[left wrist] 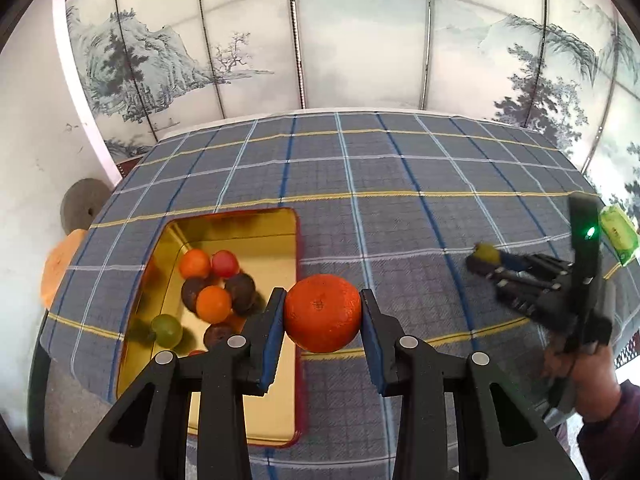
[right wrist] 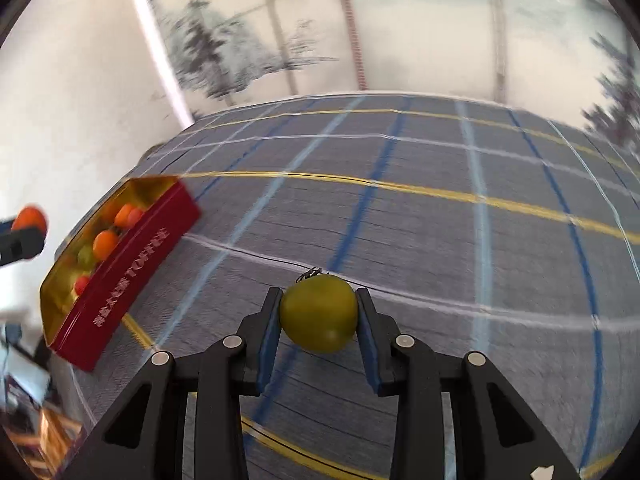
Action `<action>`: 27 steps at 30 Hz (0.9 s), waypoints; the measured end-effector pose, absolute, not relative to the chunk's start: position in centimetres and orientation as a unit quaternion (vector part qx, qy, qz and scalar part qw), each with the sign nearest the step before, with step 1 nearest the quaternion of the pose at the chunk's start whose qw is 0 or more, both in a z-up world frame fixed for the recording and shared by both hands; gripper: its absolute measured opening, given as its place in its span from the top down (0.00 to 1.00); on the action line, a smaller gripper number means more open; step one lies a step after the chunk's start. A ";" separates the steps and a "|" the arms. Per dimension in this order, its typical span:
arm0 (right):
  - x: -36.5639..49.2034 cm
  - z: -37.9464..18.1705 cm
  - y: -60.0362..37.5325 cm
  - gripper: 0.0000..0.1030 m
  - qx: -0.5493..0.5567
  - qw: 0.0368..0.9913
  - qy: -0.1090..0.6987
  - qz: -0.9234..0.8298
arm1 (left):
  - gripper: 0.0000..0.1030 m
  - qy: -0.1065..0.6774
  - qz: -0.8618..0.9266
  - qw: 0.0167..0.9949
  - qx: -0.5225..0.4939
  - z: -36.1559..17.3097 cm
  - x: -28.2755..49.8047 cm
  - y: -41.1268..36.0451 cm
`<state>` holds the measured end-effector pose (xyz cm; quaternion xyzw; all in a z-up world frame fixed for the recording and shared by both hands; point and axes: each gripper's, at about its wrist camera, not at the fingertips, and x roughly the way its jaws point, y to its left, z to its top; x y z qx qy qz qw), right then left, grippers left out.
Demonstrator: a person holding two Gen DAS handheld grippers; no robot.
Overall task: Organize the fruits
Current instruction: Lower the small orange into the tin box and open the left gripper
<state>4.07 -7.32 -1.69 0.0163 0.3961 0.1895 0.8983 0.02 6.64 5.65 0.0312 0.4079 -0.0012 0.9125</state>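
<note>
Left tongs (left wrist: pixel 322 312) clamped on an orange (left wrist: pixel 322 313), blue pads pressed to either flank, stem dimple toward the lens, held above the checked cloth (left wrist: pixel 400 216) just beside the right rim of the tin (left wrist: pixel 298 264). Right tongs (right wrist: pixel 318 314) closed on a green fruit (right wrist: pixel 318 313), dark stem at its far side, raised over the cloth (right wrist: pixel 440 240) well right of the tin (right wrist: pixel 132 264). Same right tongs (left wrist: pixel 486 258) seen from the left wrist at the far right, blurred, green fruit (left wrist: pixel 487 253) at the tips, a green light glowing on the body, a hand (left wrist: pixel 584 364) on the handle. Left tongs barely in the right wrist view, at its left edge, with the orange (right wrist: pixel 29 218) showing — blurred. Tin open, gold inside, dark red outside, lying on the tabletop near its left edge. Inside, bunched toward the far end: two small orange fruits (left wrist: pixel 195 264), a red one (left wrist: pixel 225 263), several dark brown ones (left wrist: pixel 241 288), a green one (left wrist: pixel 166 330) nearest the left wall. Pale lettering along the tin's red side (right wrist: pixel 132 264) in the right wrist view — "TOFFEE" legible, plus characters too smeared to read. Painted screen (left wrist: pixel 320 40) behind the tabletop with ink mountains and pines; vertical calligraphy and a small red seal at its top left, too small to read. Green packet (left wrist: pixel 618 234) at the far right edge of the left wrist view, print unreadable.
</note>
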 end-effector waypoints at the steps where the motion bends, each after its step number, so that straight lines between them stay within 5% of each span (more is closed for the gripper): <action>1: 4.2 -1.7 -7.8 0.69 0.026 0.899 0.397 0.183 | 0.64 0.408 0.000 0.912 0.030 5.5 -0.1 6.9; 27: 5.4 -2.6 -9.6 0.68 0.048 0.892 0.425 0.145 | 0.64 0.425 0.106 0.898 -0.032 0.1 -3.9 20.3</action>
